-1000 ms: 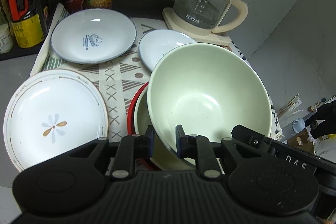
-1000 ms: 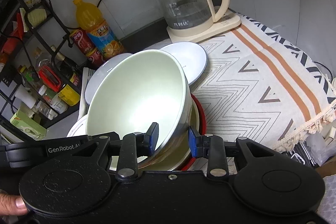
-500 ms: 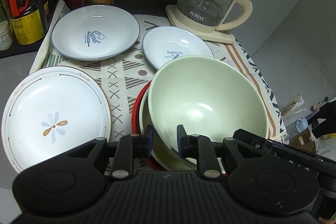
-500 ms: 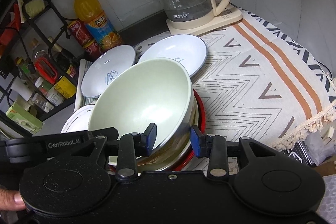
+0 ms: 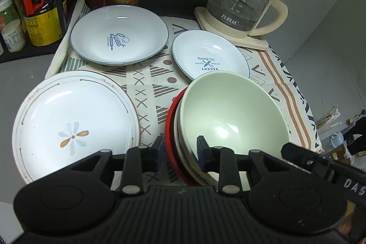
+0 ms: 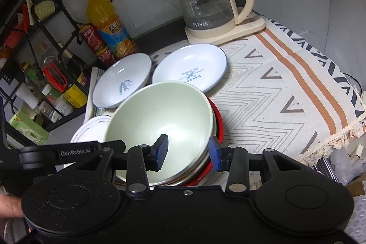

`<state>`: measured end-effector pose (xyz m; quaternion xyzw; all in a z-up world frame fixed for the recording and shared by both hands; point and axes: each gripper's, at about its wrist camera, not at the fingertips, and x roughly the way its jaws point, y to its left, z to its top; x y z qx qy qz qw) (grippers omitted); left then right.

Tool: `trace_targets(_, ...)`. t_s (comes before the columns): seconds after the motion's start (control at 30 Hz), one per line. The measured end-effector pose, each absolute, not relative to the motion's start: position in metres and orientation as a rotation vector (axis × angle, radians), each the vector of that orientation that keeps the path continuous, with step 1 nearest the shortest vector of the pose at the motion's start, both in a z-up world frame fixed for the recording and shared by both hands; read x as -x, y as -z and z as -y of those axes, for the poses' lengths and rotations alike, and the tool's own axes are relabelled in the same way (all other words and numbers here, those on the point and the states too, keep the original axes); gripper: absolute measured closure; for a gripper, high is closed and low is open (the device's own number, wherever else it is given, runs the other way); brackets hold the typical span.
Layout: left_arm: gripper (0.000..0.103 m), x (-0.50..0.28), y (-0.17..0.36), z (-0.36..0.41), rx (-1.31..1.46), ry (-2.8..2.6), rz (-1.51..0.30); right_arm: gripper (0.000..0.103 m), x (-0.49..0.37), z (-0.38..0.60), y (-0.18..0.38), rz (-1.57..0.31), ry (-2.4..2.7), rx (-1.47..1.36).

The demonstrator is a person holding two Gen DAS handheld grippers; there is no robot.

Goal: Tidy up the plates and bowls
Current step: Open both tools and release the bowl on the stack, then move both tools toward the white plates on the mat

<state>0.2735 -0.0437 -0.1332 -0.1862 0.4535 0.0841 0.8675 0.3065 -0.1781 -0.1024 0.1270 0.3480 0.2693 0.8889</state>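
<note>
Green bowl [image 5: 233, 113] nested in red bowl [image 5: 170, 129], just in front of kettle [image 5: 242, 6], stacking saves space. Left claw [image 5: 179, 152] and right claw [image 6: 188, 150] released, jaws astride rim, gripping nothing.

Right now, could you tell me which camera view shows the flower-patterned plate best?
The left wrist view: the flower plate lies almost fully visible there, pattern included. In the right wrist view only a sliver of it shows behind the green bowl.

Kettle, bottle, cans, rack

Glass kettle [image 6: 207, 4] on its base at the back (empty); juice bottle [image 6: 107, 22] beside red cans [image 6: 96, 42]; rack [image 6: 34, 38] left.
</note>
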Motion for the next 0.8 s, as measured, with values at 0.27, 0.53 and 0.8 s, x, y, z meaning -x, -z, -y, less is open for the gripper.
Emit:
trace_targets(0.27, 0.061, -0.261, 0.117, 0.035, 0.4, -0.187, -0.932, 0.046, -0.3, 0.174, 0.086, -0.674, -0.593, -0.272)
trace_targets(0.53, 0.045, -0.237, 0.101, 0.017, 0.418, -0.237, -0.925, 0.02, -0.29, 0.156, 0.08, -0.657, -0.679, -0.248)
trace_targets(0.8, 0.017, -0.207, 0.09, 0.0, 0.429, -0.32, -0.887, 0.0, -0.279, 0.137, 0.071, -0.65, -0.758, -0.221)
